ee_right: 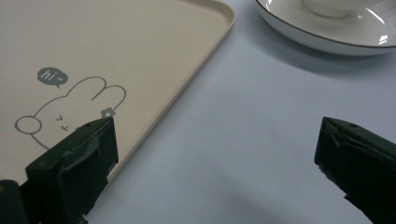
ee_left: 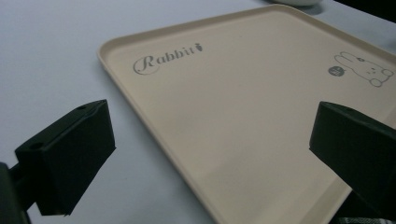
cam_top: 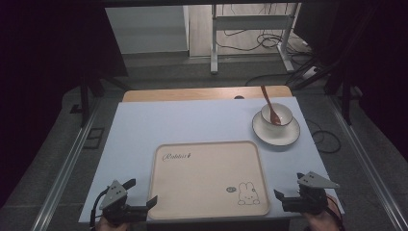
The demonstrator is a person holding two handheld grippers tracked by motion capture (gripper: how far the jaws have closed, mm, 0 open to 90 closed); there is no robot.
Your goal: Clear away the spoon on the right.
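Plainly, the biggest thing at risk is the tray (cam_top: pixel 209 179), lying flat on the pale table cover (cam_top: pixel 144 125) at the near edge, between the 2 grippers. The left gripper (cam_top: pixel 139 197) hangs at its near-left corner with jaws spread wide and nothing between them; in the left gripper view the tray's left rim runs between the jaws. The right gripper (cam_top: pixel 287 188) sits just beside the near-right corner, jaws likewise released and empty. If only 1 side is pinched and raised, the tray would likely tilt or skid on the smooth cover, perhaps off the near edge. A shallow bite on the thin rim could slip.

Farther right, a push toward the plate (cam_top: pixel 276 129) could jolt the bowl (cam_top: pixel 276 114) standing on it and tip out the spoon (cam_top: pixel 270 106) leaning inside.

Count: 1 tray, 1 plate, 1 bowl, 1 spoon, 2 grippers.
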